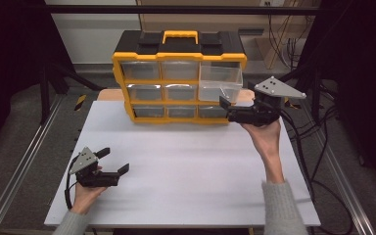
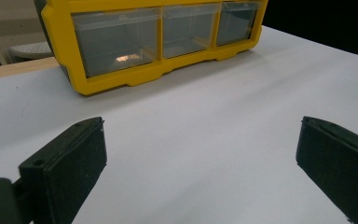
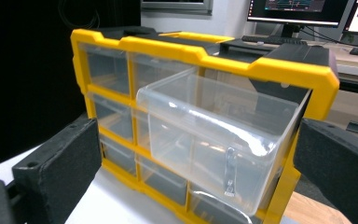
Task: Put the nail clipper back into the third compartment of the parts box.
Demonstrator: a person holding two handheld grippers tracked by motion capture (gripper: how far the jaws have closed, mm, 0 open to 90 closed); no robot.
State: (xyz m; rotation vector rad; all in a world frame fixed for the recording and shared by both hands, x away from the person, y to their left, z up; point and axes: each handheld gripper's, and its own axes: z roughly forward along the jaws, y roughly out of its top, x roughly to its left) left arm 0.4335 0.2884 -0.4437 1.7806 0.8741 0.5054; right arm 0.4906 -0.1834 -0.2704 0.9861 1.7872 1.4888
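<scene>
Both tongs are spread wide and holding nothing; your right gripper point(image 1: 228, 108) hovers just in front of the yellow organizer point(image 1: 178, 83), right by the clear drawer point(image 3: 214, 149) at the top right, which is pulled partway out of its slot; your left gripper point(image 1: 113, 161) sits low over the white table point(image 1: 186, 166), well apart from the box. Looks to me like you're at the drawer step, either pulling it further or pushing it home; can't tell which. Next move probably wants the right jaws lined up on that little tab point(image 3: 230, 171) on the drawer front, then a straight slide so it doesn't bind; maybe brace the organizer with the left.
</scene>
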